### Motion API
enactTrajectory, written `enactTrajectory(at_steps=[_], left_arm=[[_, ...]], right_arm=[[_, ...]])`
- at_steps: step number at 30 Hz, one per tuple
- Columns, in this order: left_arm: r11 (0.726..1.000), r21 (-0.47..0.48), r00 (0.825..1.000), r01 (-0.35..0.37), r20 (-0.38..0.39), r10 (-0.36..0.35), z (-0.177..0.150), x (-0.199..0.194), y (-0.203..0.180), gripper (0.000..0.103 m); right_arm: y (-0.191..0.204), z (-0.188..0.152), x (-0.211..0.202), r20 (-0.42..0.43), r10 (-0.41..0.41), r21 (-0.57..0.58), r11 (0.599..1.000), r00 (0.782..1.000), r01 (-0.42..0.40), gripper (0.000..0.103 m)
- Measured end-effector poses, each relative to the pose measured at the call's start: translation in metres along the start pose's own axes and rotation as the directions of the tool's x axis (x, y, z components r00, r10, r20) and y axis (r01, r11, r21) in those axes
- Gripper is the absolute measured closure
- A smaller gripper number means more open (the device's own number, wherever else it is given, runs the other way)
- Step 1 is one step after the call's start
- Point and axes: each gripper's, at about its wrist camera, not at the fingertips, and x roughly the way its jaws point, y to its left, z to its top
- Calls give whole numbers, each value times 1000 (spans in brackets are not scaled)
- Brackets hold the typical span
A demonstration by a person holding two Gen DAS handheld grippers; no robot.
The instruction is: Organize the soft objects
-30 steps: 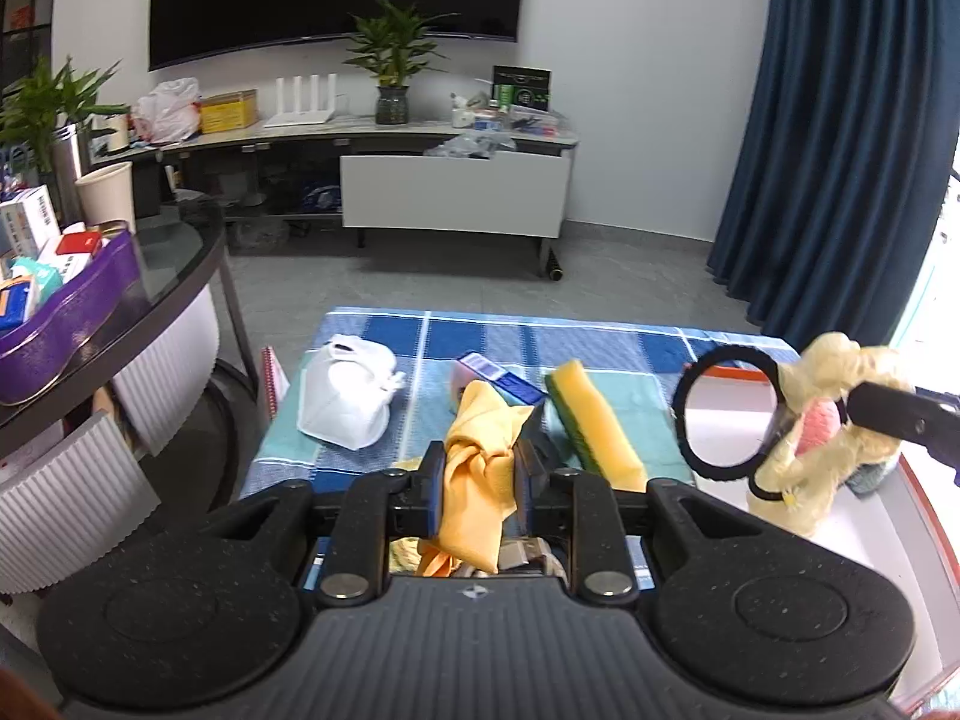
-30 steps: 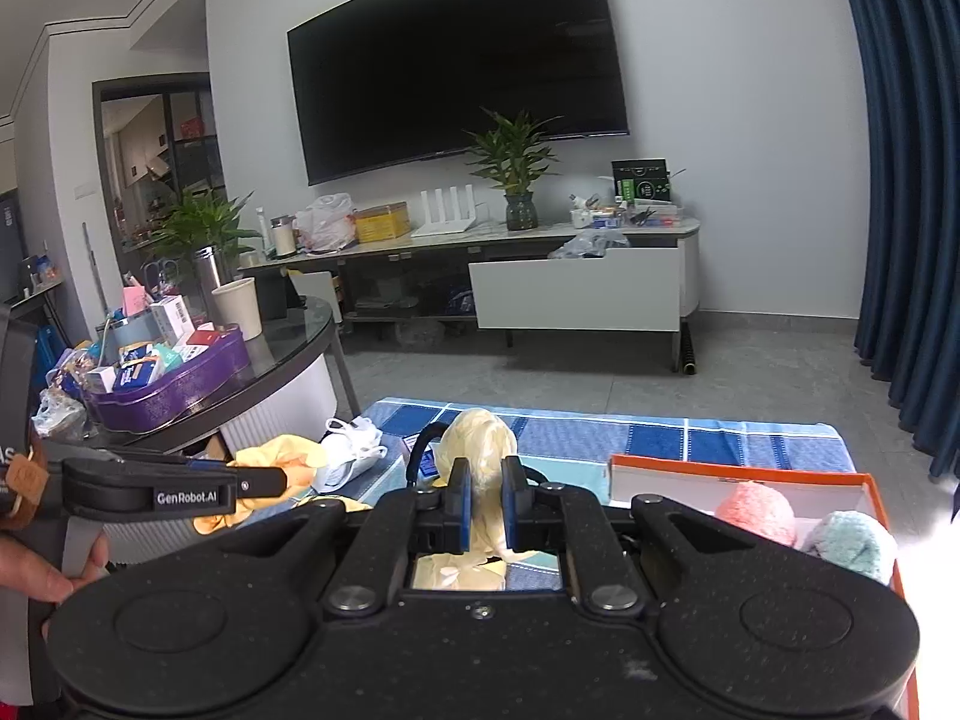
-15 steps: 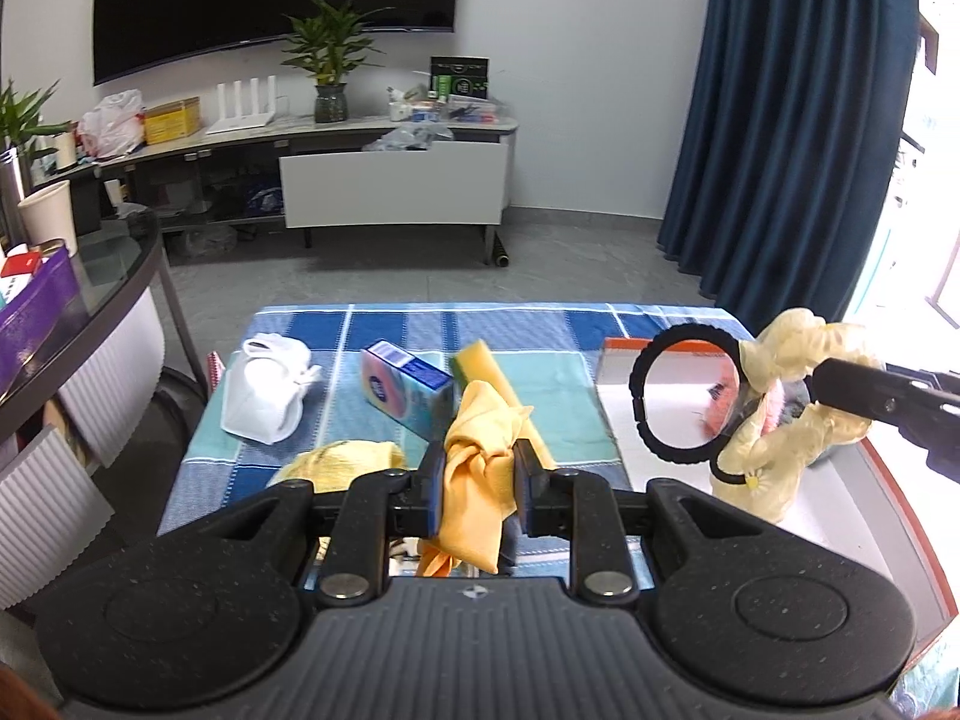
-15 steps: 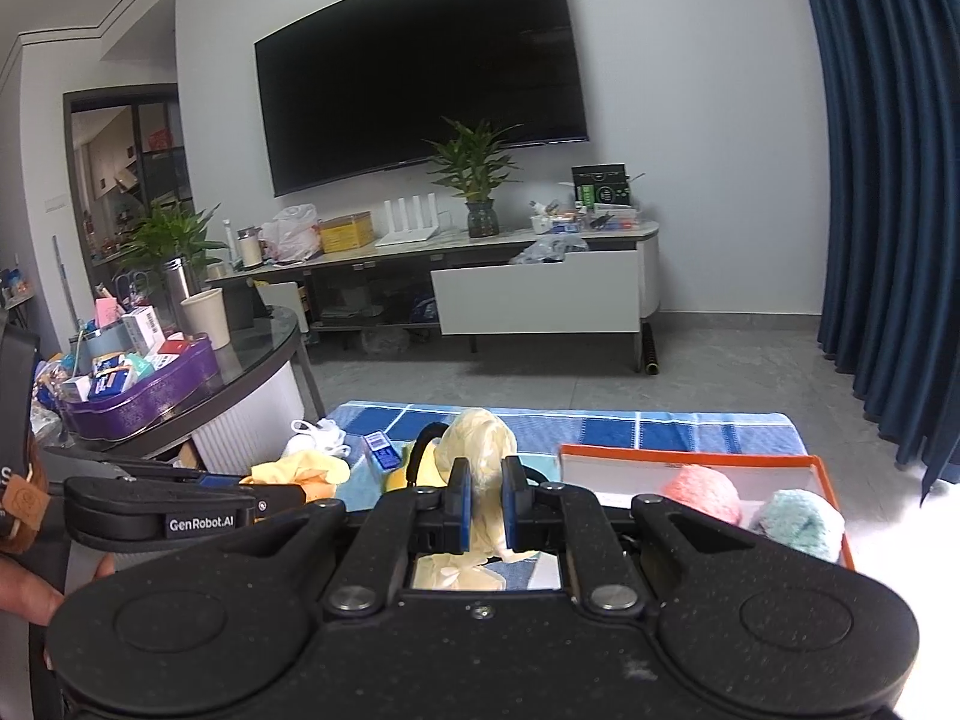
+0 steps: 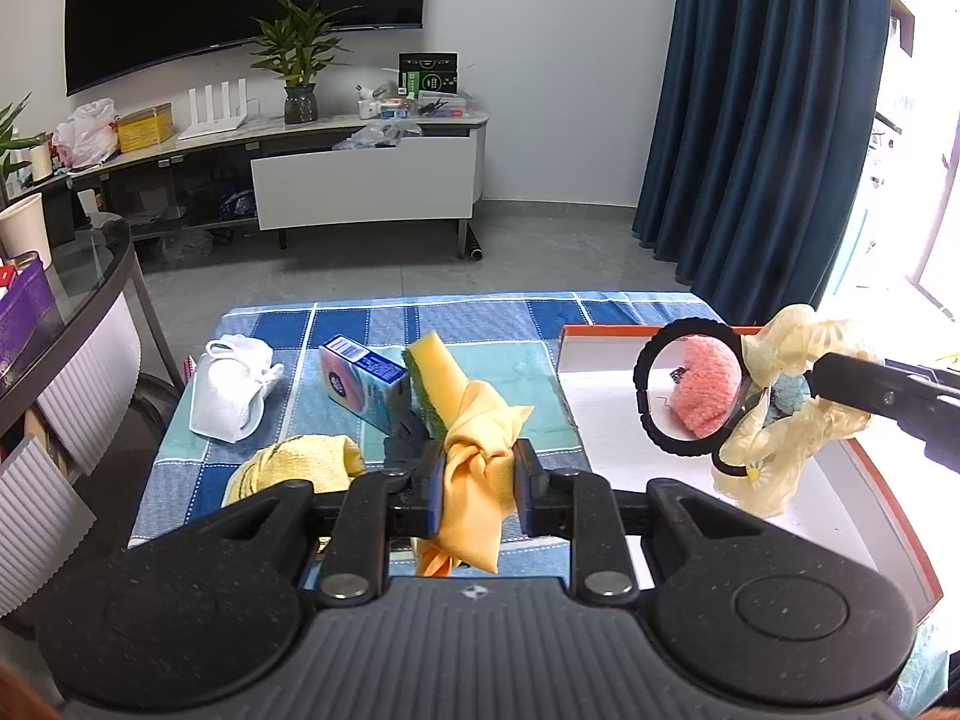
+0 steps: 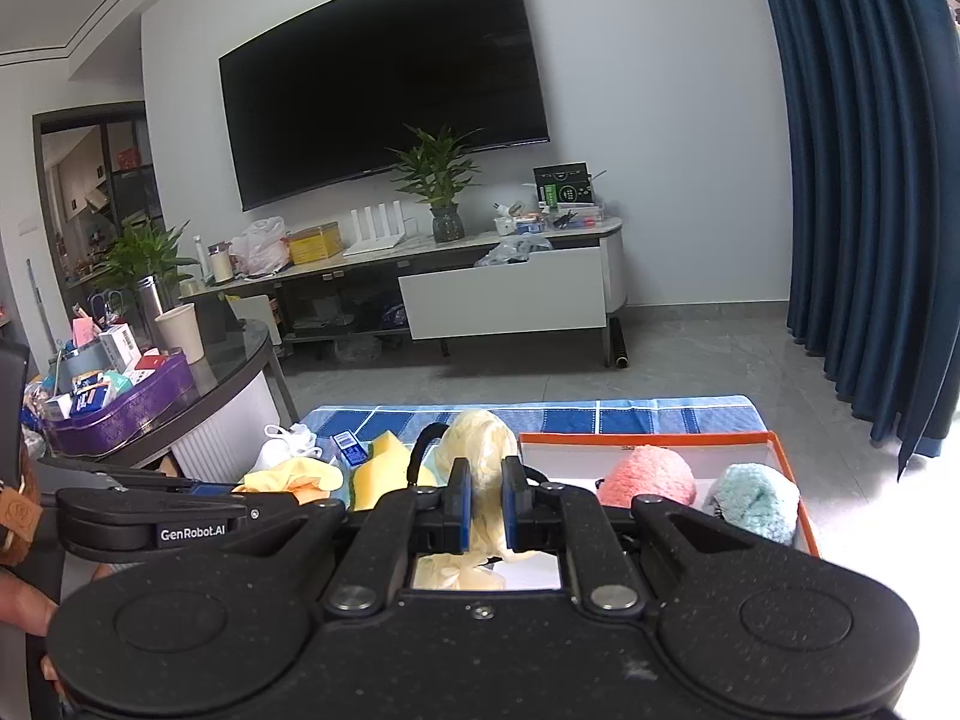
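The left hand-held gripper [image 5: 478,483] is clamped on a knotted orange cloth [image 5: 477,468], held above the checked surface [image 5: 480,318], its long axis running up and down with the tail hanging below the fingers. The right hand-held gripper [image 6: 482,504] pinches a pale yellow scrunchie [image 5: 786,414], hanging lengthwise over the orange-rimmed box [image 5: 606,333], a black hair ring [image 5: 645,402] dangling beside it.

A dark TV [image 6: 384,84] is mounted on the white wall [image 6: 648,60] above a low console [image 5: 360,174]; blue curtains [image 5: 762,120] are hung over grey floor [image 6: 690,360].
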Motion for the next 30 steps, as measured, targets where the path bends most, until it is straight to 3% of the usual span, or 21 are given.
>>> enactTrajectory(at_steps=[30], left_arm=[[999, 27, 999, 44, 3, -44, 6, -2, -35, 78]], right_arm=[[-16, -3, -16, 36, -61, 36, 998, 998, 59, 90]])
